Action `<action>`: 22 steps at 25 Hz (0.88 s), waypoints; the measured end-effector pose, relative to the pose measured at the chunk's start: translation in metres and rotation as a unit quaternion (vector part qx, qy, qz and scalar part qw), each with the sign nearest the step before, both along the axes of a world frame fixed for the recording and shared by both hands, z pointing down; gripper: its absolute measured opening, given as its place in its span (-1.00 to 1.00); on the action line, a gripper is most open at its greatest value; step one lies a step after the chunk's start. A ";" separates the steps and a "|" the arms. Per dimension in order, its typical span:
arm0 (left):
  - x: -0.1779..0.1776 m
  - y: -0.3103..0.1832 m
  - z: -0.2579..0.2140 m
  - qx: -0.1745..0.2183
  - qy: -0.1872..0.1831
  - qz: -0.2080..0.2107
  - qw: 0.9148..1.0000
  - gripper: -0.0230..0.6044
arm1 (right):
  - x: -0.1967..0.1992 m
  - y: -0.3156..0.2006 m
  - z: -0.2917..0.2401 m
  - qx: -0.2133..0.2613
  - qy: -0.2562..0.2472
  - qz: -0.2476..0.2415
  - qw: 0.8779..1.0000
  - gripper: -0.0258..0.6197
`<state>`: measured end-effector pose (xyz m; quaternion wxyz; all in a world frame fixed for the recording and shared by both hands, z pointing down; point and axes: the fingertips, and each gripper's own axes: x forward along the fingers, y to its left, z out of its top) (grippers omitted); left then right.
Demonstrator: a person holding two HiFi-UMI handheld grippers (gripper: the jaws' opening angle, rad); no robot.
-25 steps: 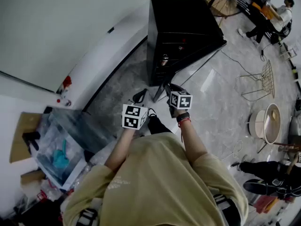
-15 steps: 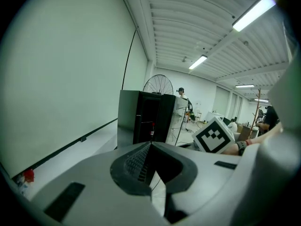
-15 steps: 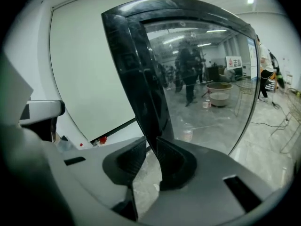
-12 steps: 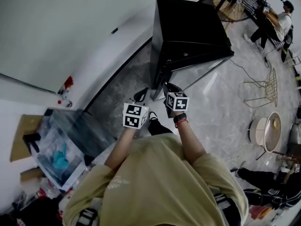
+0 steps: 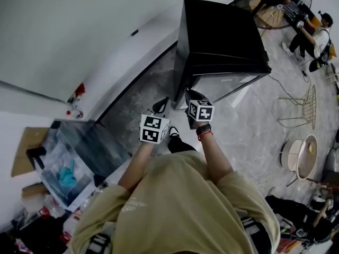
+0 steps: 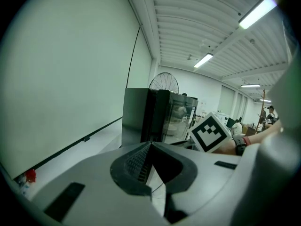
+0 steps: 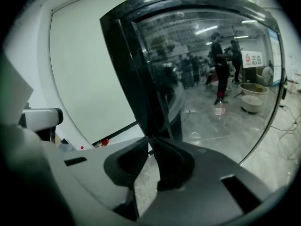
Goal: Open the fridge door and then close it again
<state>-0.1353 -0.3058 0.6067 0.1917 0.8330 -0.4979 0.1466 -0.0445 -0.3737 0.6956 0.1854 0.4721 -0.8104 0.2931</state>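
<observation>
Since the earlier frame the fridge door has swung to, apparently shut; right gripper jaws have been closing, now narrow and empty, the door's upright edge at 12 o'clock just ahead; left gripper closed, empty, farther off.

The person is wearing a khaki short-sleeved T-shirt, a black watch and a red wristband on the right wrist.

The grey marbled floor carries the black fridge at twelve o'clock, a wire chair at three o'clock, and a round pale tub near four o'clock.
</observation>
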 end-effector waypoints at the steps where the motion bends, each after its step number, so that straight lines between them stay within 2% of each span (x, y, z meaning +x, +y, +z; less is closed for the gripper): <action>1: 0.000 -0.003 -0.001 0.000 0.000 -0.002 1.000 -0.87 | 0.000 -0.004 0.000 0.000 -0.001 -0.001 1.000 -0.74; 12: -0.012 -0.014 0.001 -0.007 0.000 -0.032 0.999 -0.87 | -0.009 -0.042 0.000 -0.010 -0.003 0.000 1.000 -0.75; 14: -0.014 -0.012 0.001 -0.008 0.000 -0.037 0.999 -0.87 | -0.007 -0.044 -0.001 -0.017 -0.008 0.009 1.000 -0.83; 22: -0.024 -0.011 -0.001 -0.009 0.003 -0.052 0.999 -0.87 | -0.008 -0.045 0.002 -0.012 -0.016 0.012 1.000 -0.83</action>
